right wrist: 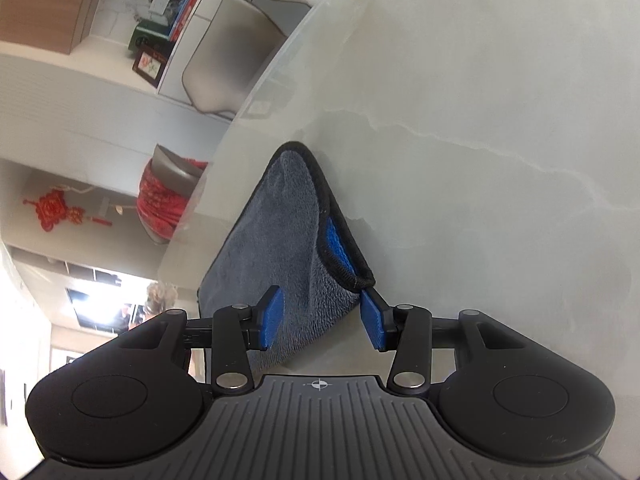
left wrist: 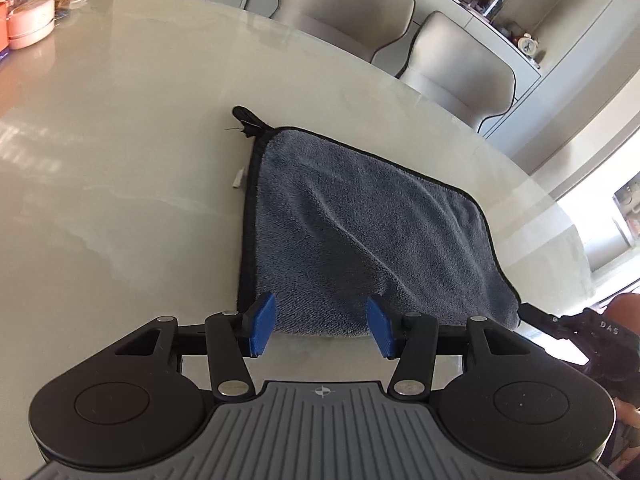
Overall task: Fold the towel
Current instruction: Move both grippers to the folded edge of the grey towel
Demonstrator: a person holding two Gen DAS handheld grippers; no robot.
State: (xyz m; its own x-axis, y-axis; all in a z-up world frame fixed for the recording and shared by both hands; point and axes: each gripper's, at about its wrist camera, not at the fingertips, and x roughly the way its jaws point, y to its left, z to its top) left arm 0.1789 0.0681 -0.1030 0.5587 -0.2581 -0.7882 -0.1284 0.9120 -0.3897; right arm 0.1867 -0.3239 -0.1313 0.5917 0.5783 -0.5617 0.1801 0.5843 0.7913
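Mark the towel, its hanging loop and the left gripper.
towel [left wrist: 360, 232]: left wrist view, on the middle of the grey pile.
hanging loop [left wrist: 245, 117]: left wrist view, on the black loop at the far corner.
left gripper [left wrist: 322, 326]: left wrist view, midway between the blue fingertips.

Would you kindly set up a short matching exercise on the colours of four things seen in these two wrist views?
Things:
1. towel
2. gripper fingers
3. round tins
4. hanging knot ornament

Colours:
A. red
B. blue
C. grey with black edging
D. pale pink

Pairs: 1-C, 2-B, 3-D, 4-A
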